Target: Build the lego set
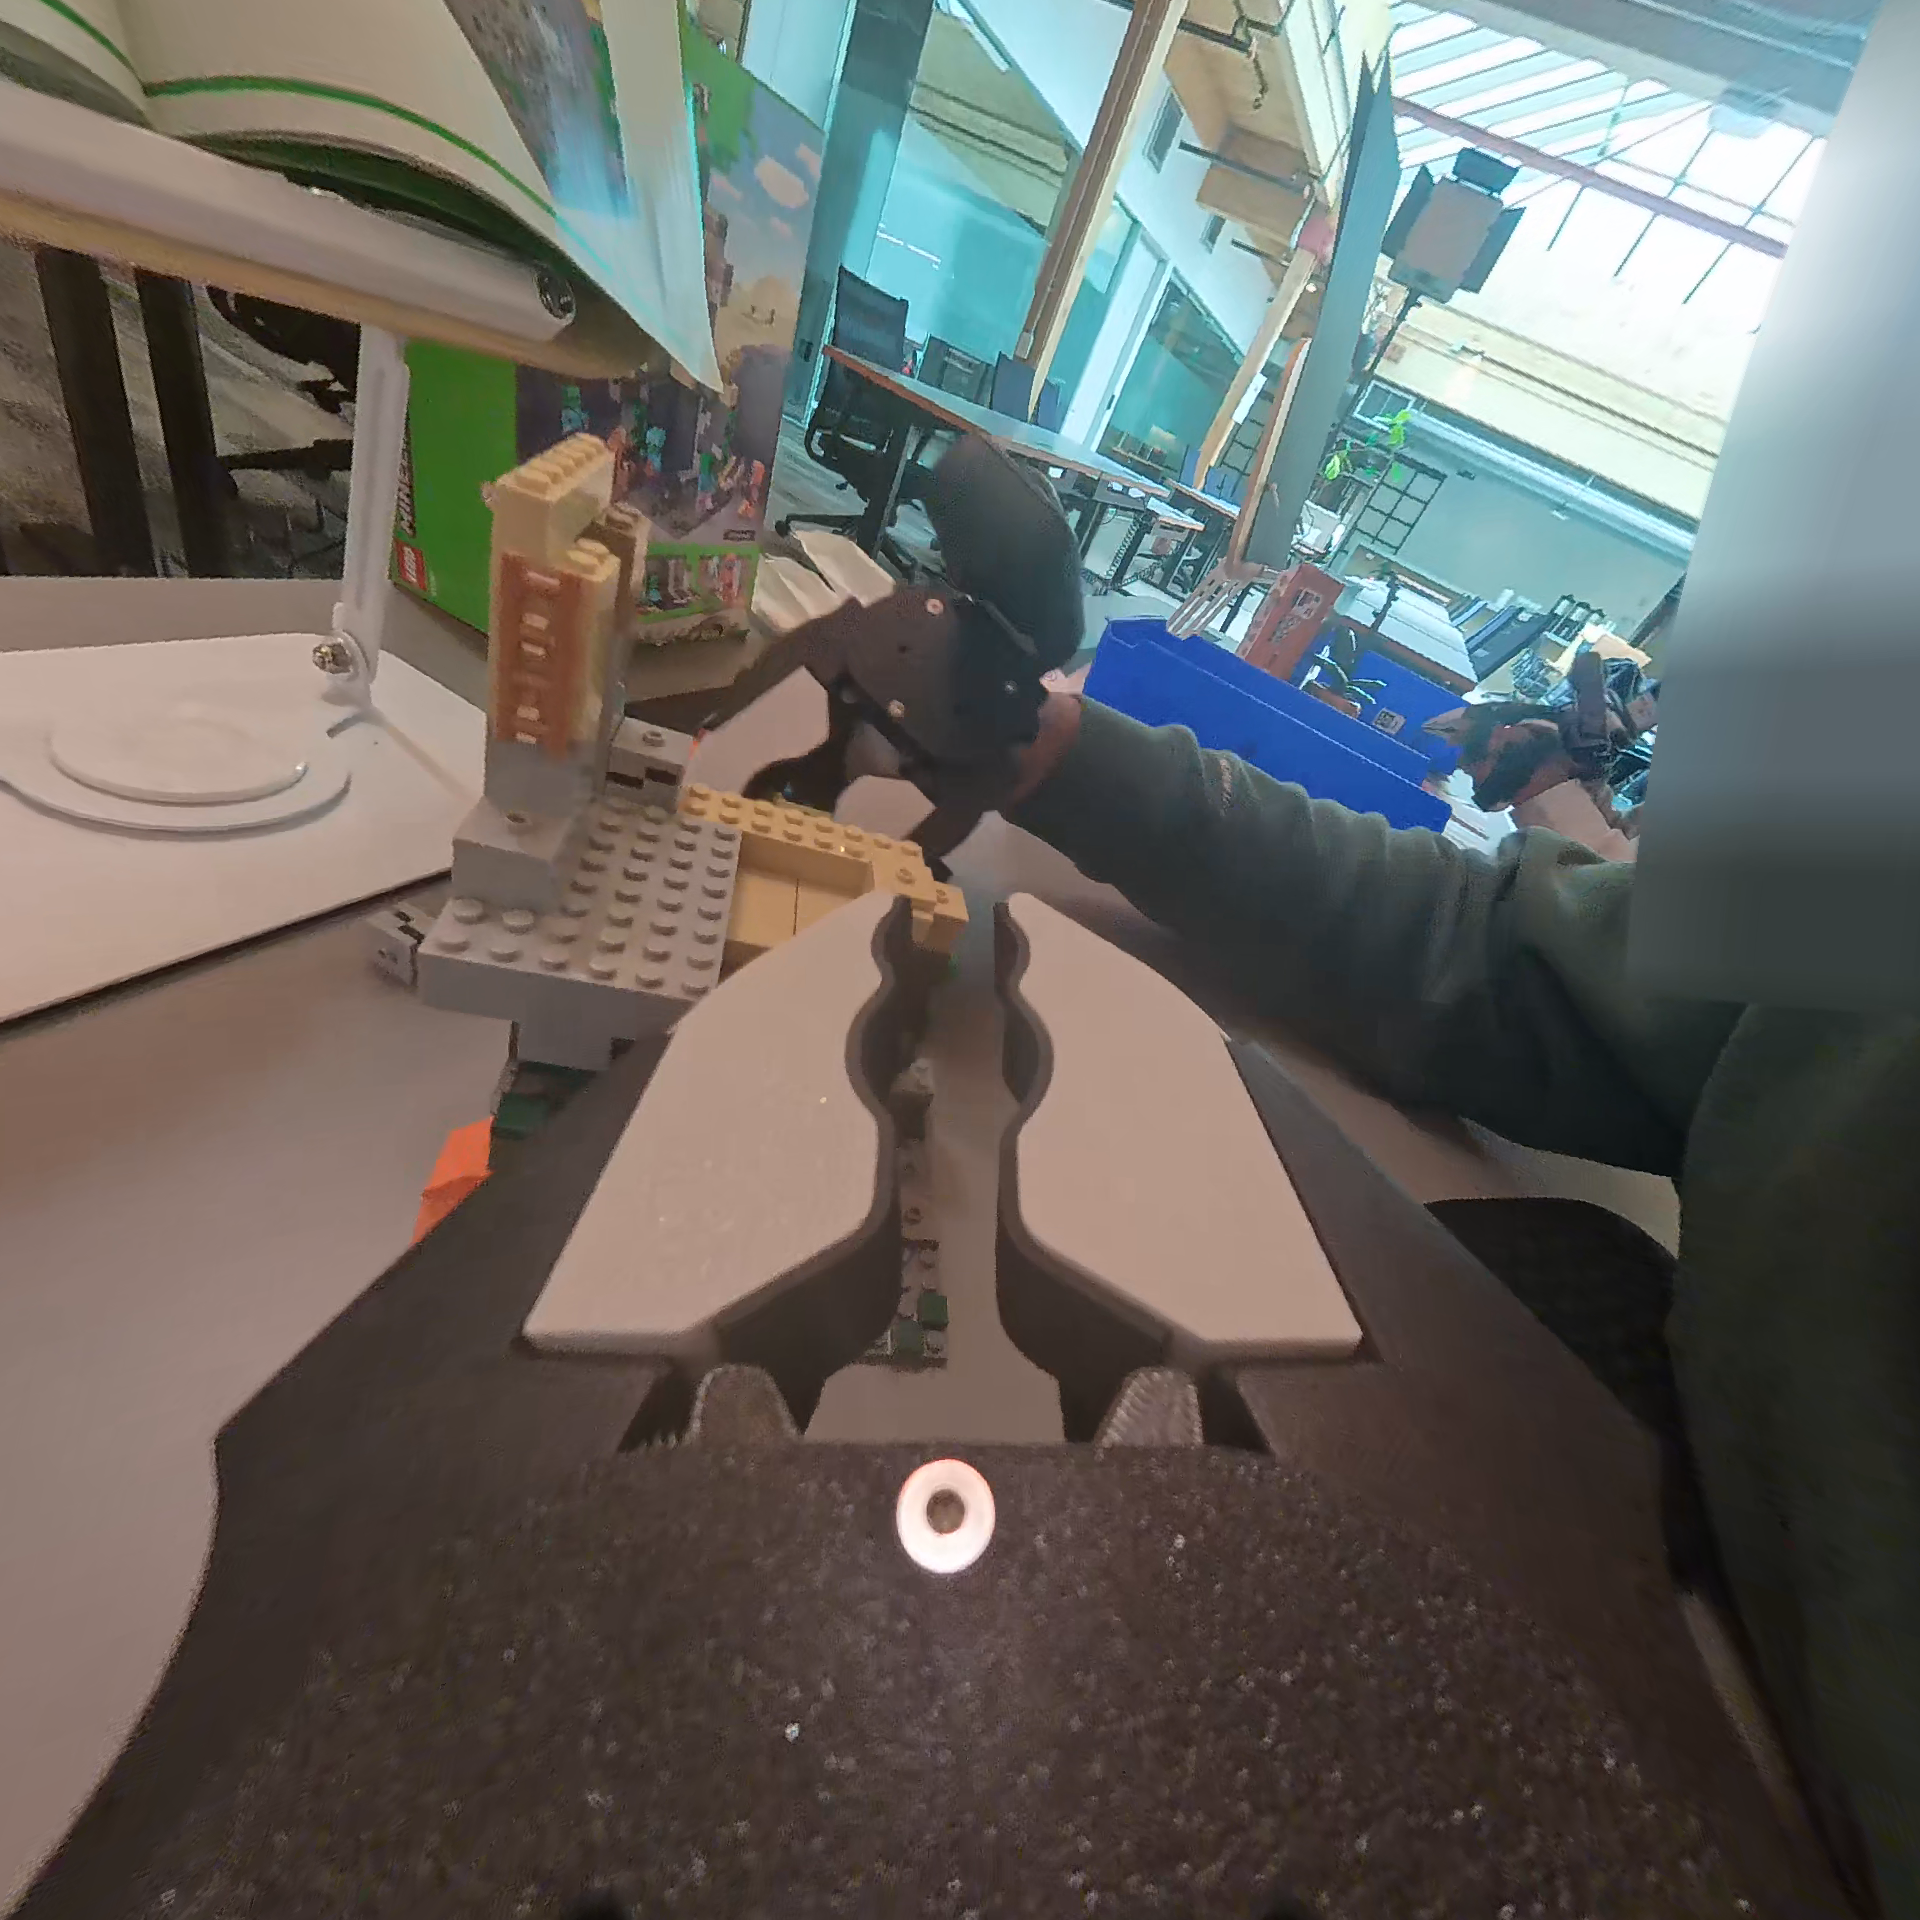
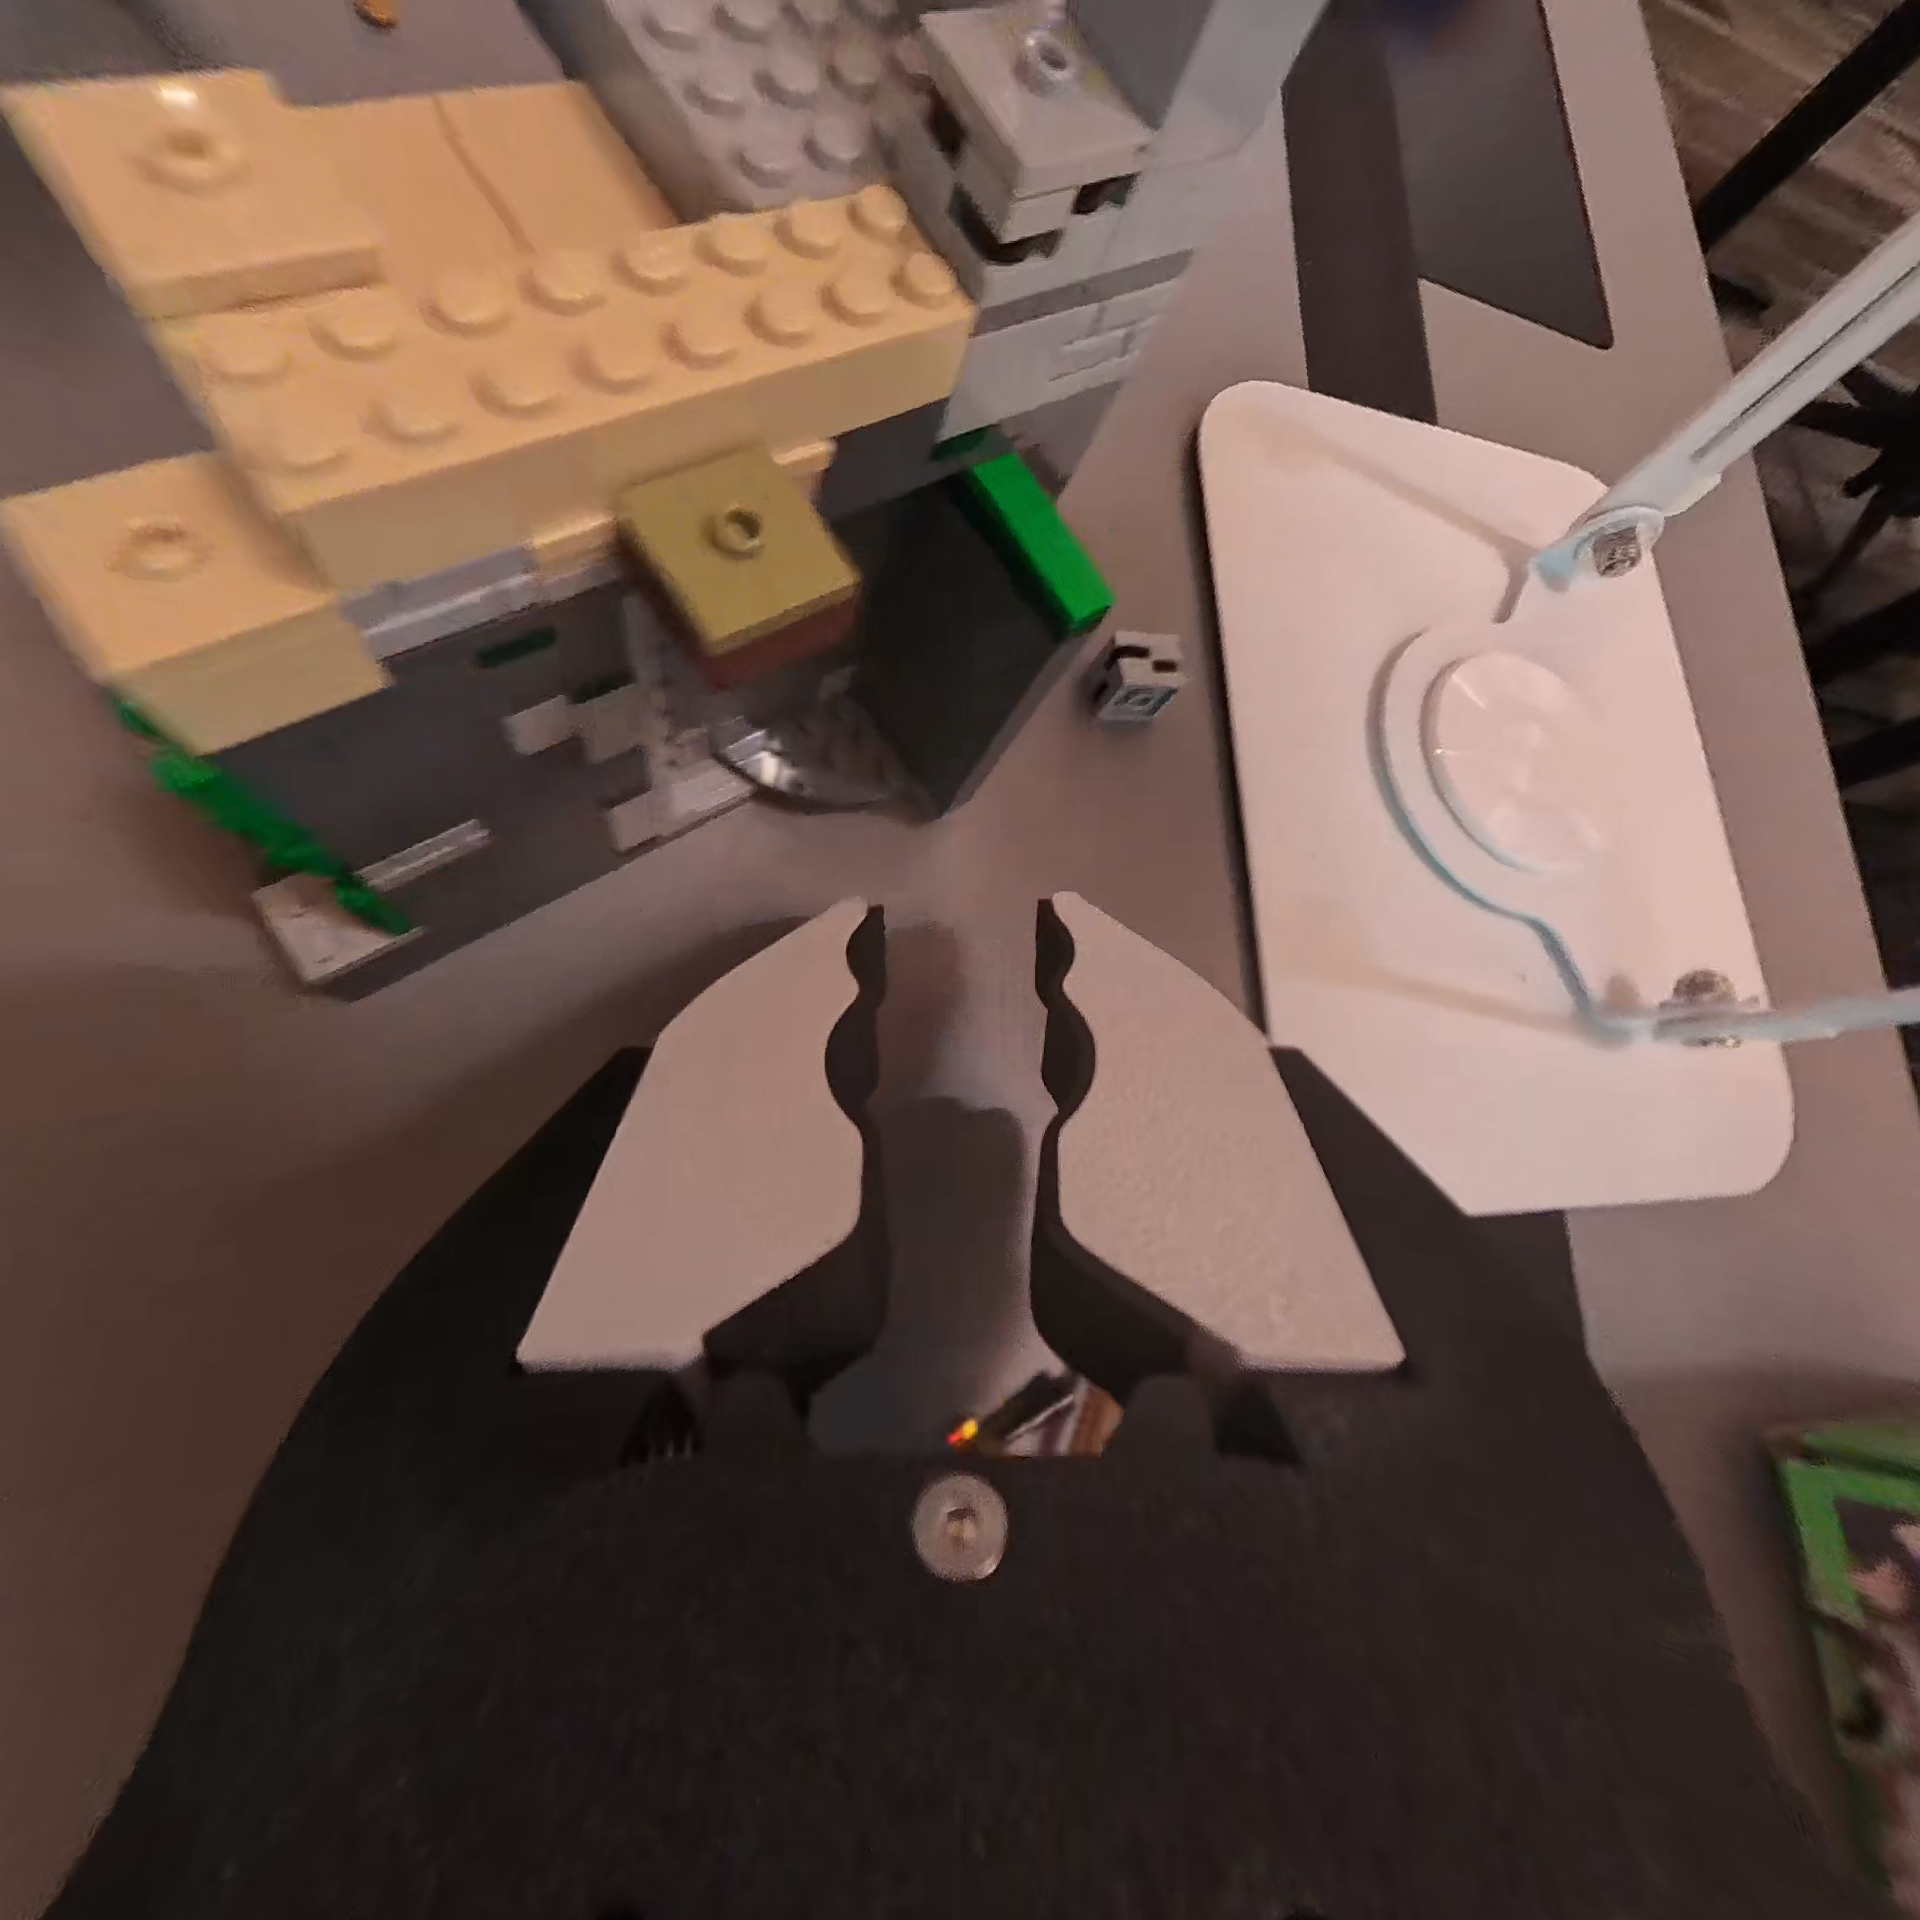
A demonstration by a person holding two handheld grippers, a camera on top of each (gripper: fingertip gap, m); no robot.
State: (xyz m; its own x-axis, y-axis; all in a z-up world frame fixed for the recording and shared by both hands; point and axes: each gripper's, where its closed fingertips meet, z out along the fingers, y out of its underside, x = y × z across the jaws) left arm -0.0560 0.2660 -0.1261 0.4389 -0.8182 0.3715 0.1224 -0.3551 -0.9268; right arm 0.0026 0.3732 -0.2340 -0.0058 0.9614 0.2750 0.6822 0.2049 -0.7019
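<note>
The lego build stands on the grey table. It has a grey studded plate (image 1: 623, 904), tan bricks (image 1: 800, 831) and a tan tower with a brown ladder (image 1: 551, 644). My left gripper (image 1: 943, 920) is closed narrowly around the build's near tan corner. My right gripper (image 2: 956, 920) is open and empty above the table, just in front of the build. It also shows in the left wrist view (image 1: 831, 790), behind the build. From above I see the tan bricks (image 2: 582, 343), an olive one-stud tile (image 2: 740, 551) and a dark green block (image 2: 956, 644).
A small loose grey piece (image 2: 1135, 681) lies beside the build. A white stand base (image 2: 1455, 779) sits to the right, with a booklet (image 1: 312, 135) on the stand above. A green lego box (image 1: 457, 488), a blue bin (image 1: 1247, 707) and an orange piece (image 1: 452, 1174) are nearby. The olive one-stud tile (image 2: 740, 551) lies around 8 cm away from my right fingertips.
</note>
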